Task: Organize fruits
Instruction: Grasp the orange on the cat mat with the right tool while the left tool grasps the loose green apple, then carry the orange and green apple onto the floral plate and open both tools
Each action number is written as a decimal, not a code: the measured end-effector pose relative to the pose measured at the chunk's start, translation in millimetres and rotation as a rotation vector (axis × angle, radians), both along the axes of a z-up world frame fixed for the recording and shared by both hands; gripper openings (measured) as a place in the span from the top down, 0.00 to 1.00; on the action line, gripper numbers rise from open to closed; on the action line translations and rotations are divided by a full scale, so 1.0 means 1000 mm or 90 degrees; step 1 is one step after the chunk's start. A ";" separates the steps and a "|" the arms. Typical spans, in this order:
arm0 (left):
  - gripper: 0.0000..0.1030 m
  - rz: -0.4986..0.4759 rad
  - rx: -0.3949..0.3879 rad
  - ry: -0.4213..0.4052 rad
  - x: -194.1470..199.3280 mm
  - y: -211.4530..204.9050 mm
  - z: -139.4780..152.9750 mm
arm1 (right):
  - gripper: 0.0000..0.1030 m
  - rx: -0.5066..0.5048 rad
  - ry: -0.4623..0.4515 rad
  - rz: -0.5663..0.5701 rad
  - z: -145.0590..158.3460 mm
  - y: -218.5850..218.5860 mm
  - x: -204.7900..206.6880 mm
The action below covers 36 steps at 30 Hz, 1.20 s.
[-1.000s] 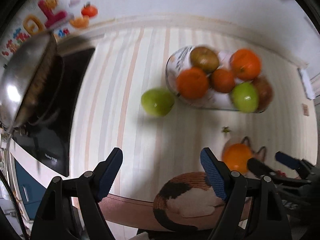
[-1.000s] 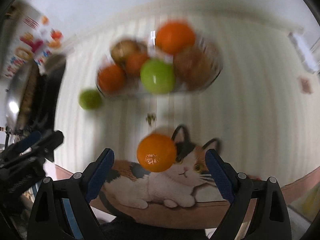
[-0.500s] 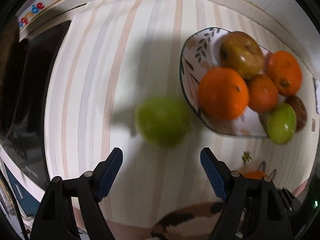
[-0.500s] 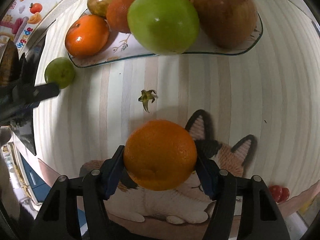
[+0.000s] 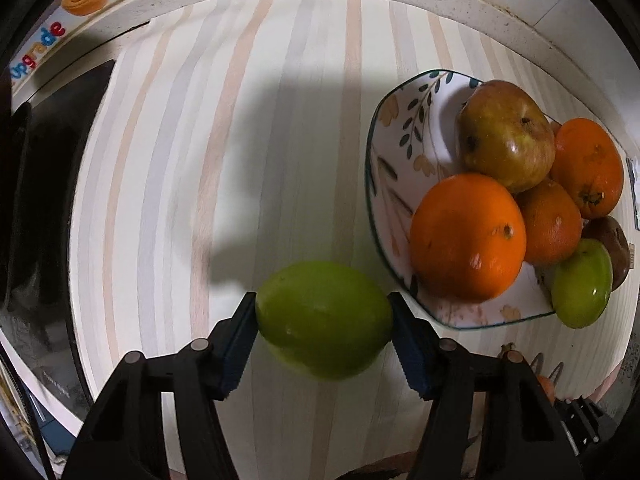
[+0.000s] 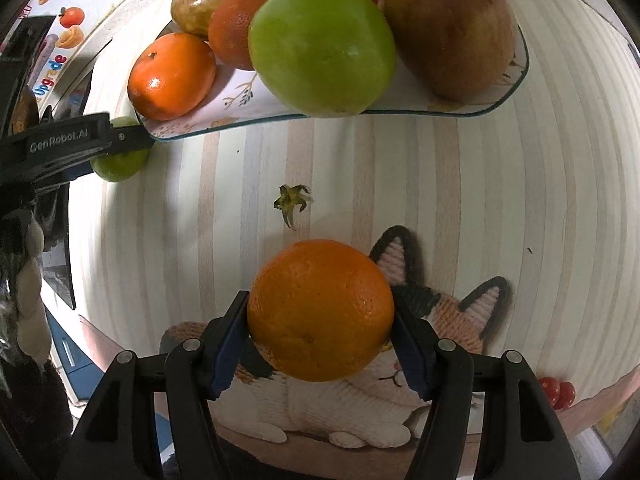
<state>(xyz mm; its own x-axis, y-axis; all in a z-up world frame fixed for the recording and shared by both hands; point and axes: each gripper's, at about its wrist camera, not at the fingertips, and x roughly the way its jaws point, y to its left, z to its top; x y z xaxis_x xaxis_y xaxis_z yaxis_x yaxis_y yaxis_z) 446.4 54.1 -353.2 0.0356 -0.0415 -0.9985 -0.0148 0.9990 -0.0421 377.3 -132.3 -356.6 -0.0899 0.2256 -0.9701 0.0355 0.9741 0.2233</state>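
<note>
Left hand-held gripper [image 5: 323,322], jaws just closing, clamped on green fruit [image 5: 324,320] on desk [image 5: 280,120] beside plate [image 5: 380,152]; right hand-held gripper [image 6: 320,334] clamped on orange [image 6: 320,310] over cat mat [image 6: 460,312]; lift straight, squeeze gently, clear plate rim.

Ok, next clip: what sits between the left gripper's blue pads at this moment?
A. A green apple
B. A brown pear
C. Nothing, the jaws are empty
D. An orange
A. In the left wrist view the left gripper has its blue pads pressed on both sides of the green apple, having just closed on it, beside the plate; the orange is in the right gripper.
</note>
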 end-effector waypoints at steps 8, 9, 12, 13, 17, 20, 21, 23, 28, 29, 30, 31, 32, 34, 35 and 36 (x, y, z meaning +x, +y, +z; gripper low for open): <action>0.41 0.021 -0.042 0.001 -0.052 0.010 0.020 | 0.34 0.028 -0.027 -0.012 0.020 -0.010 -0.004; 0.41 0.023 -0.050 -0.003 -0.056 0.009 0.026 | 0.34 0.035 -0.033 -0.016 0.026 -0.013 -0.003; 0.41 0.019 -0.076 -0.025 -0.058 0.005 0.052 | 0.34 0.062 -0.054 -0.038 0.047 -0.023 0.001; 0.41 0.018 -0.083 -0.035 -0.056 0.003 0.061 | 0.34 0.073 -0.064 -0.048 0.057 -0.029 0.004; 0.41 0.006 -0.116 -0.068 -0.023 -0.008 0.091 | 0.34 0.101 -0.118 -0.101 0.095 -0.058 0.024; 0.41 0.001 -0.120 -0.073 0.015 -0.008 0.092 | 0.34 0.094 -0.162 -0.140 0.112 -0.083 0.050; 0.41 0.006 -0.115 -0.069 0.033 -0.004 0.086 | 0.34 0.089 -0.172 -0.152 0.113 -0.092 0.060; 0.41 0.006 -0.108 -0.052 0.061 -0.004 0.071 | 0.34 0.076 -0.185 -0.177 0.107 -0.111 0.085; 0.40 0.024 -0.112 0.007 0.095 -0.002 0.033 | 0.34 0.069 -0.152 -0.209 0.065 -0.138 0.128; 0.40 0.026 -0.114 0.016 0.095 -0.002 0.028 | 0.34 0.073 -0.144 -0.213 0.056 -0.143 0.131; 0.40 0.036 -0.117 0.025 0.097 -0.002 0.025 | 0.34 0.076 -0.136 -0.219 0.049 -0.144 0.135; 0.40 0.044 -0.125 0.025 0.098 -0.001 0.024 | 0.34 0.081 -0.129 -0.221 0.042 -0.146 0.136; 0.40 0.046 -0.130 0.026 0.098 0.000 0.025 | 0.34 0.085 -0.128 -0.226 0.038 -0.147 0.135; 0.40 0.053 -0.135 0.033 0.099 0.002 0.022 | 0.34 0.093 -0.126 -0.226 0.032 -0.146 0.139; 0.40 0.057 -0.139 0.035 0.098 0.002 0.022 | 0.33 0.095 -0.126 -0.227 0.030 -0.147 0.140; 0.40 0.057 -0.141 0.035 0.097 0.003 0.022 | 0.33 0.097 -0.124 -0.224 0.028 -0.150 0.141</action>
<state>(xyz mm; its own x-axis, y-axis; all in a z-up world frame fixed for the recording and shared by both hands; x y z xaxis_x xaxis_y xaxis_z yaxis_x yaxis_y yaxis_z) 543.7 56.6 -331.5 -0.0052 -0.2589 -0.9659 -0.1119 0.9600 -0.2567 518.1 -282.5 -328.7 0.1995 0.3523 -0.9144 0.3026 0.8654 0.3994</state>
